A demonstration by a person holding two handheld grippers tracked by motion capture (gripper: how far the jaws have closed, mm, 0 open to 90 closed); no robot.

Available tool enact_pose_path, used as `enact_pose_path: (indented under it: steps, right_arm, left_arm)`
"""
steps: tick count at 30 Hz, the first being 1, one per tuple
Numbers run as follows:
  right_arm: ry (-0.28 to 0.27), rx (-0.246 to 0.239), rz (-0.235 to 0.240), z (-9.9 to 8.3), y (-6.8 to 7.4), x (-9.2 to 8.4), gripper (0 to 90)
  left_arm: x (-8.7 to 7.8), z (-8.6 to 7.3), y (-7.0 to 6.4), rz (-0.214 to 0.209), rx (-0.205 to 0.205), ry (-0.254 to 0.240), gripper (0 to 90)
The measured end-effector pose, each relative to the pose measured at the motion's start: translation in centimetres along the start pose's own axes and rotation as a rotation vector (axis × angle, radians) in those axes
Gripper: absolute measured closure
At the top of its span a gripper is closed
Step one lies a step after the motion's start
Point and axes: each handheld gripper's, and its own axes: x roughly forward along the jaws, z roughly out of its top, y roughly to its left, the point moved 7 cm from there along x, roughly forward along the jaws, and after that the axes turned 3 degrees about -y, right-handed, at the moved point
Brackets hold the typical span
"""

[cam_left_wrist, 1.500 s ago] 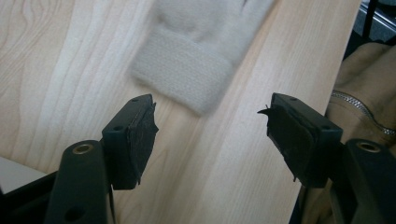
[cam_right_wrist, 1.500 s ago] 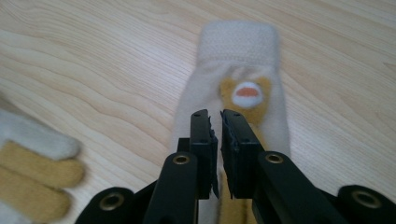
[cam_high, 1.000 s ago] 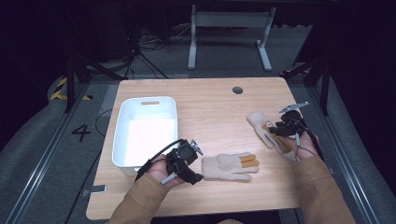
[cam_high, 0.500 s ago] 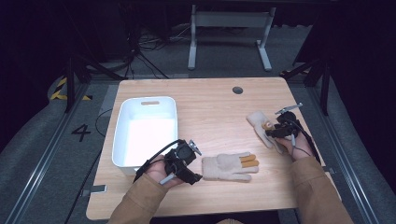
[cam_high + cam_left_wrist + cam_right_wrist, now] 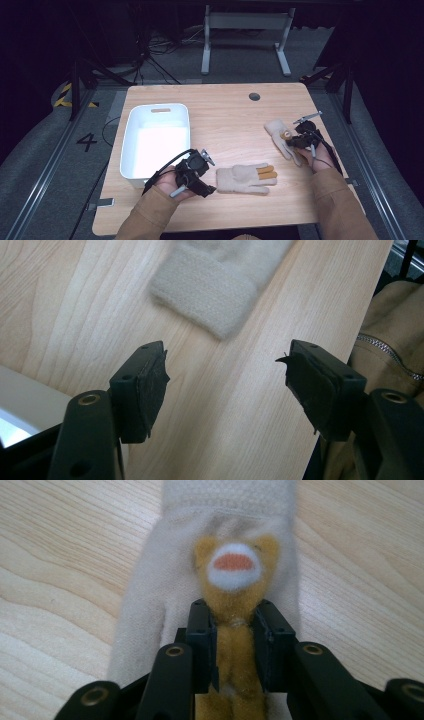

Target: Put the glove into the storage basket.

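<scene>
Two cream knit gloves lie on the wooden table [image 5: 225,115]. One glove [image 5: 246,178] with orange fingertips lies near the front edge; its cuff [image 5: 210,295] is just beyond my open left gripper [image 5: 222,372], which holds nothing. In the high view the left gripper [image 5: 199,181] sits left of that cuff. The other glove [image 5: 280,136] lies at the right, bearing a mustard-yellow animal figure with a white and orange snout [image 5: 233,570]. My right gripper [image 5: 233,630] is shut on that yellow figure, and in the high view the right gripper [image 5: 296,141] rests over this glove.
A white rectangular bin [image 5: 156,137] stands at the table's left, close to my left hand; its rim [image 5: 20,385] shows in the left gripper view. A round cable hole [image 5: 254,96] is at the back. The person's tan sleeve [image 5: 390,345] is to the right.
The right gripper has moved left onto the right glove and closed on its yellow figure. The left gripper has stayed beside the front glove's cuff.
</scene>
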Motion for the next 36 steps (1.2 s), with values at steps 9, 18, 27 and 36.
enact_pose_path:
  steps: [9, 18, 27, 36]
  right_arm:
    - [-0.018, -0.012, 0.022, 0.2, 0.4, -1.5, 75.4]
    - [-0.051, -0.027, 0.028, 0.7, 0.7, -3.6, 76.2]
    - [-0.085, -0.043, 0.065, 1.1, 1.6, -5.8, 76.1]
    - [-0.078, -0.080, 0.149, 1.2, 2.8, -7.5, 76.0]
  left_arm:
    - [0.1, 0.3, 0.0, -0.009, 0.012, 0.004, 33.7]
    - [0.2, 0.6, 0.0, -0.013, 0.020, 0.004, 33.7]
    - [0.3, 1.1, -0.1, -0.016, 0.031, 0.003, 33.6]
    - [0.2, 1.5, 0.0, -0.015, 0.039, -0.009, 33.6]
